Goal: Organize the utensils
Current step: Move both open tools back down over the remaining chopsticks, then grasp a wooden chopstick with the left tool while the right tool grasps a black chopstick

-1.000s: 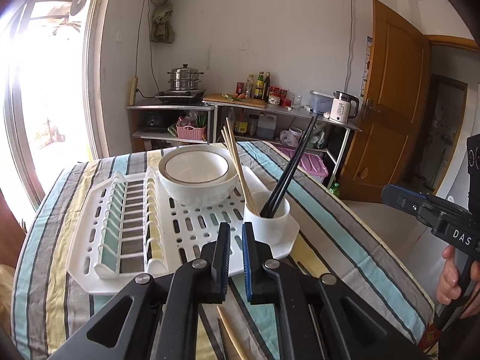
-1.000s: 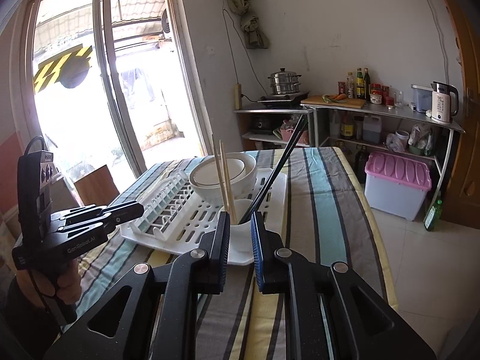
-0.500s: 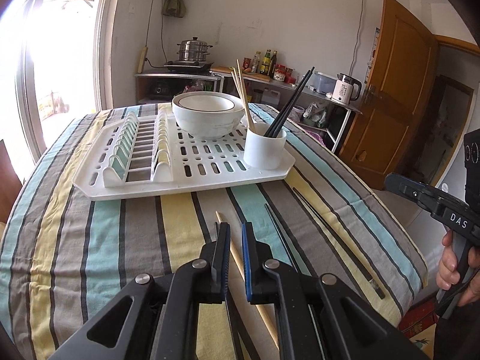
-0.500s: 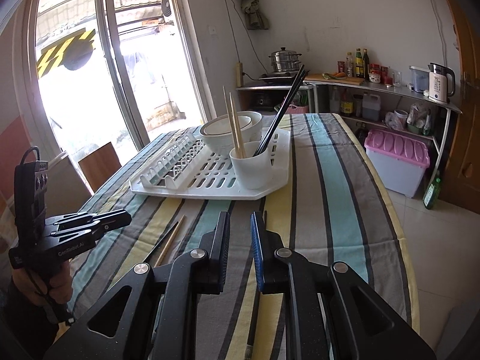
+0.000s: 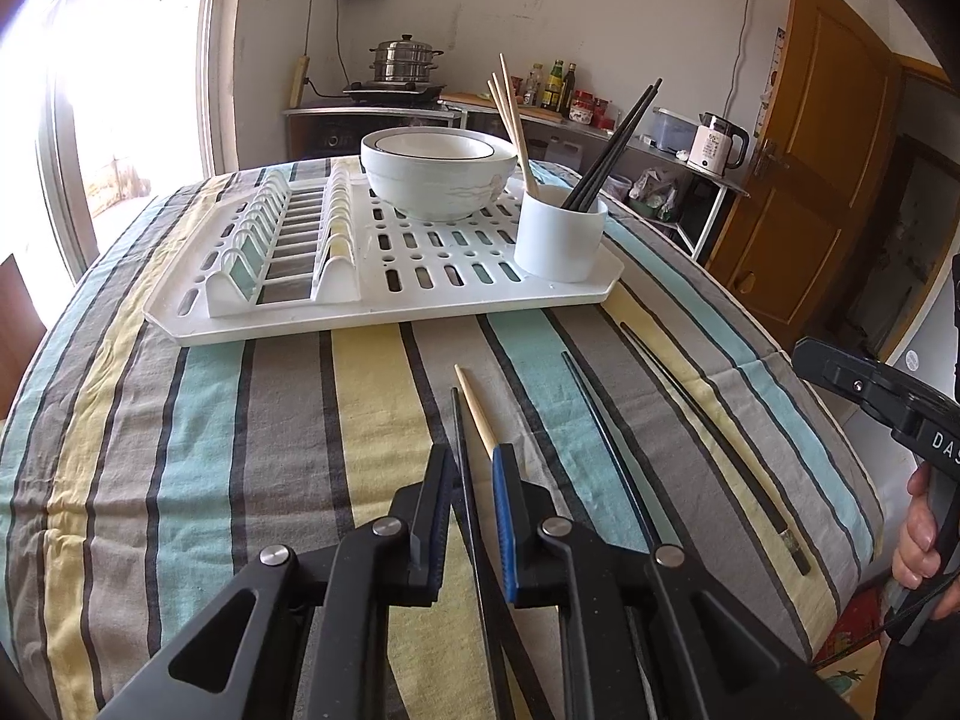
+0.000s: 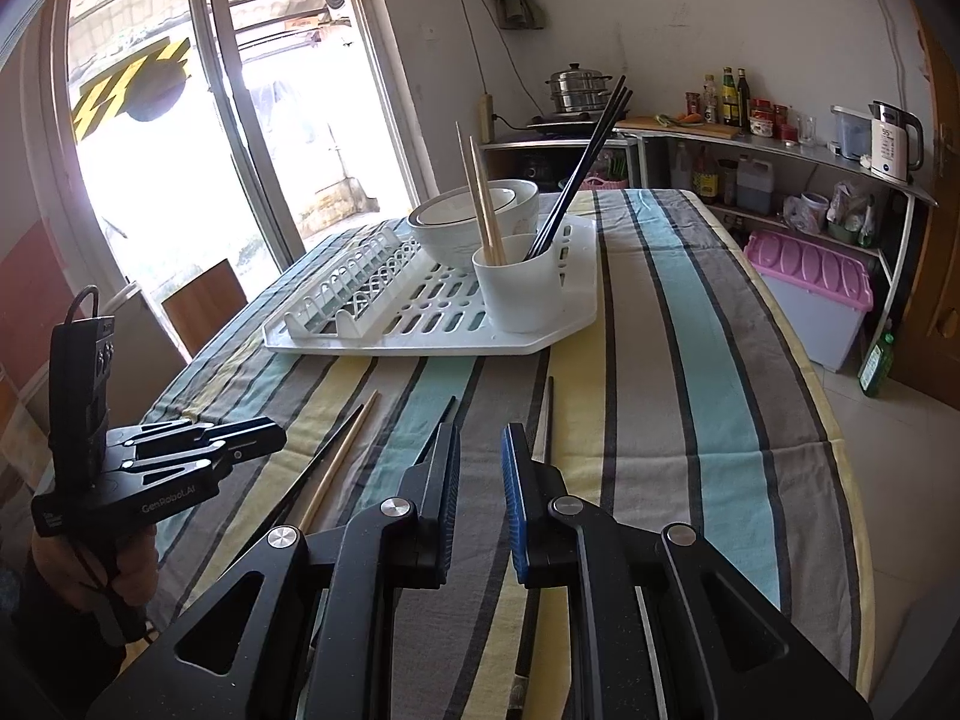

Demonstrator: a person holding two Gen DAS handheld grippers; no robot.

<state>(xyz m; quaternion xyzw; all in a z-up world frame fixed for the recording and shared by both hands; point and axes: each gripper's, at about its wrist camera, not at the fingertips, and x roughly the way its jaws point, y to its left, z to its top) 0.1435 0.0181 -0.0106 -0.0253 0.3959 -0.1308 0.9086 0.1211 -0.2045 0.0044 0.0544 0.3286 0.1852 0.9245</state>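
Left wrist view: left tool low over the striped counter, jaws slightly apart and just been opening; a black chopstick runs between the pads and a wooden chopstick lies just beside it, and the pads do not look to press on either. Two more black chopsticks lie loose on the cloth, on the near side of the white drying rack and off toward its cup corner. On the rack: white cup at the near right corner with wooden and black chopsticks standing in it, white bowl behind the cup. Right tool at the frame's right edge, held by a hand. Right wrist view: right tool over the counter on the near side of the rack, jaws a narrow gap apart, nothing between the pads; a black chopstick lies on the cloth just past its right finger. Wooden chopstick and a black one beside it lie further left from the rack's near edge, next to the left tool. Cup with chopsticks on the rack's near corner.
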